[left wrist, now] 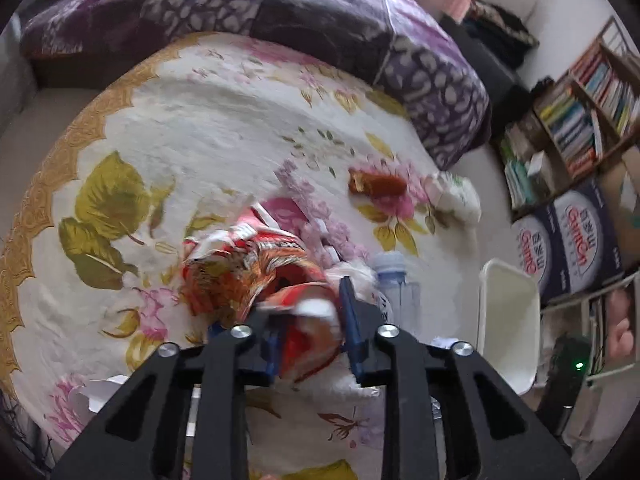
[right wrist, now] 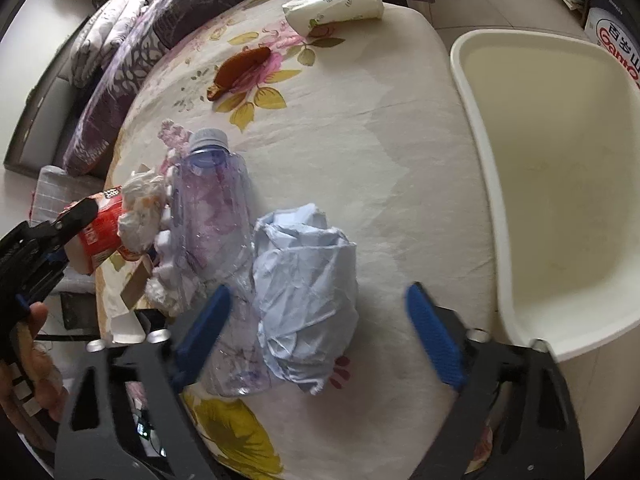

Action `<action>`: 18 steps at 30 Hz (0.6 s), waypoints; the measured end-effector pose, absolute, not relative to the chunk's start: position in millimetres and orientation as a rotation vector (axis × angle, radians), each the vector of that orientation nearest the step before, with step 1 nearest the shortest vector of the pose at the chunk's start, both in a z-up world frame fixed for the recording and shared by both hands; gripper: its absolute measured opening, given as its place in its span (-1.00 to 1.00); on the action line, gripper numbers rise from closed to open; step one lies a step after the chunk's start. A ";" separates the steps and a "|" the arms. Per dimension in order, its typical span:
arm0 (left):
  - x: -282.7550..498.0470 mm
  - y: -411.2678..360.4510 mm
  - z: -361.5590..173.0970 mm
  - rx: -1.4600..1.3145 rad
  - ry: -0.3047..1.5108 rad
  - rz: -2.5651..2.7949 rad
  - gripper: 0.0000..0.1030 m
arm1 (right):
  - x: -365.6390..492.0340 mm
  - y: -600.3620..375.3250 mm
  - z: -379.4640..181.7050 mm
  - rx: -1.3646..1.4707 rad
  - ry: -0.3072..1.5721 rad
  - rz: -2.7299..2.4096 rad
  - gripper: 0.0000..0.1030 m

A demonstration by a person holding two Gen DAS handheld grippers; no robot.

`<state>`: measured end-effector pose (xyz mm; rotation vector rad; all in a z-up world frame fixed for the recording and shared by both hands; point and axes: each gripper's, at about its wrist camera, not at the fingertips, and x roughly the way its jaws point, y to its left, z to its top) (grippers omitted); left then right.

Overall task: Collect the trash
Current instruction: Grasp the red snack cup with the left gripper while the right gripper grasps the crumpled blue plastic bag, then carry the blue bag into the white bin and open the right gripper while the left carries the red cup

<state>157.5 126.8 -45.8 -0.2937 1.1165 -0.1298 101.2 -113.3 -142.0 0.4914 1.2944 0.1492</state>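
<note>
Left gripper [left wrist: 310, 322] pinches a red snack wrapper [left wrist: 256, 276] on the flowered bed cover [left wrist: 224, 120]; right gripper [right wrist: 316, 334] stands spread over a crumpled pale-blue paper wad [right wrist: 306, 292].

The left jaws are pressed onto the near end of the wrapper, which lies in the middle of the cover. The right jaws straddle the paper wad, and neither blue pad touches it. A clear plastic bottle [right wrist: 212, 196] lies just beside the wad, touching it, cap pointing toward the purple duvet [left wrist: 280, 12]. A white tissue clump [right wrist: 144, 208] lies between the bottle and the wrapper. Farther up the cover lies a brown wrapper [right wrist: 242, 66], and a paper cup [right wrist: 336, 2] lies on its side near the far edge. A white bin [right wrist: 472, 92] stands beside the bed's right edge.
</note>
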 end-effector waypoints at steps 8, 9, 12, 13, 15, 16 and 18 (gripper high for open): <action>154.7 135.5 -43.2 -0.330 1.112 -0.128 -0.64 | 104.2 -105.8 -147.7 0.483 1.285 0.170 0.00; 154.4 136.8 -42.0 -0.335 1.107 -0.124 -0.66 | 103.4 -105.2 -146.1 0.474 1.278 0.173 -0.10; 152.2 140.6 -35.0 -0.350 1.083 -0.128 -0.72 | 102.4 -102.7 -138.1 0.437 1.228 0.177 -0.16; 151.4 140.9 -32.8 -0.351 1.076 -0.130 -0.73 | 102.6 -102.2 -136.1 0.431 1.217 0.176 -0.17; 149.5 140.3 -26.3 -0.345 1.054 -0.132 -0.73 | 102.0 -101.4 -127.6 0.406 1.176 0.175 -0.18; 148.7 139.4 -23.5 -0.339 1.041 -0.127 -0.73 | 101.3 -101.3 -121.8 0.390 1.150 0.171 -0.19; 146.6 136.4 -16.4 -0.321 1.007 -0.114 -0.73 | 100.3 -100.5 -110.4 0.355 1.097 0.162 -0.19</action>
